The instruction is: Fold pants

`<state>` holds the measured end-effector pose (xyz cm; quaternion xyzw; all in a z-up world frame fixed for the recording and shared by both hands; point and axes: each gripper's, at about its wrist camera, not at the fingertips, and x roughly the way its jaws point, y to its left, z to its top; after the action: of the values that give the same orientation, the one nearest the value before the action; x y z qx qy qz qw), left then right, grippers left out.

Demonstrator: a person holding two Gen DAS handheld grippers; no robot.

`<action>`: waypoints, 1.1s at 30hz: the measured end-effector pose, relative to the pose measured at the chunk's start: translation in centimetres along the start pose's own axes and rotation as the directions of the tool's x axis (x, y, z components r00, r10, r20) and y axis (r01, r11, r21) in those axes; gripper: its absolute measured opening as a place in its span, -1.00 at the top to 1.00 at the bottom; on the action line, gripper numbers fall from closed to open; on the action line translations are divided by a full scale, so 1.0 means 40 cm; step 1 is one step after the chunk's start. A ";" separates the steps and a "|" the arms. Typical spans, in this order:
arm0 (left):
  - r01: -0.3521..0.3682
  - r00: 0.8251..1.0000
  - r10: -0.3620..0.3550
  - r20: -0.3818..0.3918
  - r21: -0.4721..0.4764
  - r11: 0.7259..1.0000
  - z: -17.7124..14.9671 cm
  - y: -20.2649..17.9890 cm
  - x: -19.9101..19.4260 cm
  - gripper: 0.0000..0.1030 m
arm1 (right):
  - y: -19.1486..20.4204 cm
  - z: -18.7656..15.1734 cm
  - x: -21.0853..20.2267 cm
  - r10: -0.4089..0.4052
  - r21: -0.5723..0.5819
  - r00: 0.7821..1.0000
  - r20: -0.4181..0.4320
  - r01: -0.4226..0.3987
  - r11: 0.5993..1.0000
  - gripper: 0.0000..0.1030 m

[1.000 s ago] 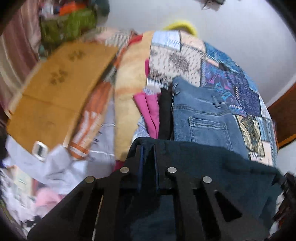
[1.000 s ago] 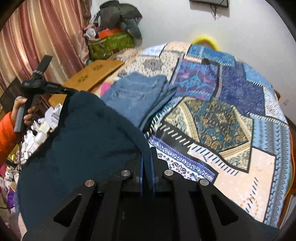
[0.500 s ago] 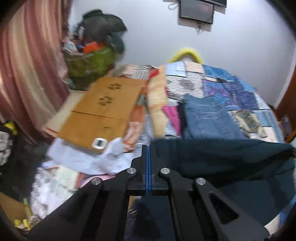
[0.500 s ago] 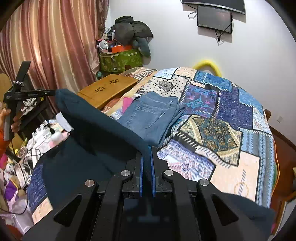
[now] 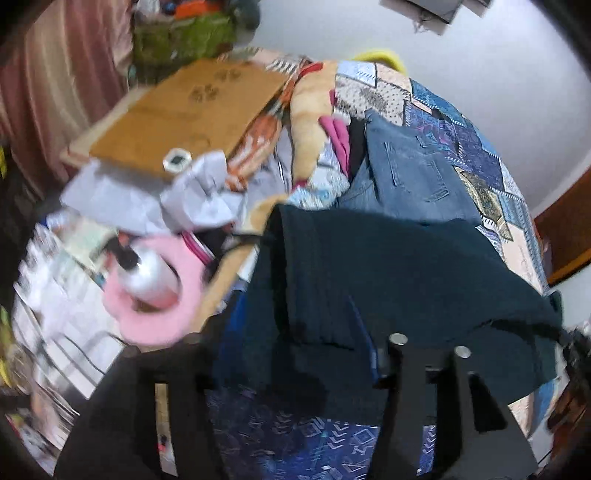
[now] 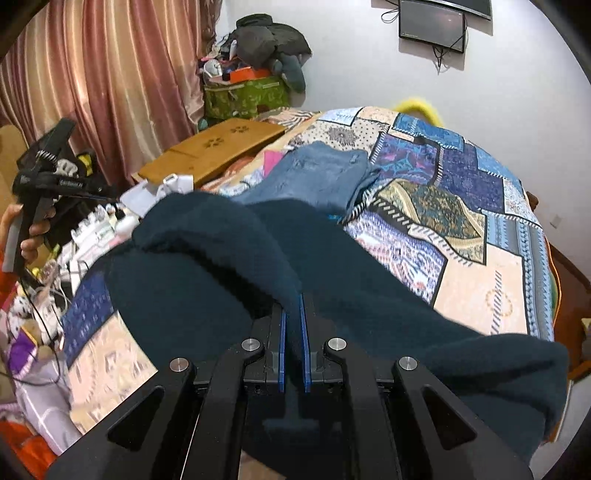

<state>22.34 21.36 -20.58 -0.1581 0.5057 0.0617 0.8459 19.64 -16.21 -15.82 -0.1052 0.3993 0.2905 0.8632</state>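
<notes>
Your right claw (image 6: 291, 332) is clamped on the dark teal pants (image 6: 229, 258) — the cloth runs between its blue pads. Your left claw (image 5: 295, 354) has just been opening; the pants (image 5: 388, 266) lie between its spread jaws, unpinched. They drape over the patchwork bed (image 6: 461, 229), with folded jeans (image 6: 317, 173) at twelve o'clock.

You have two grippers: left gripper (image 5: 295, 350), right gripper (image 6: 291, 332). One dark teal pants (image 6: 221, 266), centre of frame. One folded jeans (image 6: 314, 177) above them. One patchwork bedspread (image 6: 461, 206). One wooden lap desk (image 6: 218, 151), left of centre. One wall screen (image 6: 432, 26), upper right. One green bag (image 6: 243, 96), top centre. One pink ring (image 5: 155, 291), left of frame.
</notes>
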 end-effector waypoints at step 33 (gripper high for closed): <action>-0.054 0.984 0.059 0.166 -0.035 0.998 -0.006 -0.093 -0.048 0.78 | 0.010 -0.015 -0.027 0.024 0.052 0.997 0.072 -0.028 0.998 0.86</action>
<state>22.19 17.87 -18.22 -0.1507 0.4364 0.1061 0.8807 18.46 -16.58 -15.37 -0.0668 0.3769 0.2945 0.8756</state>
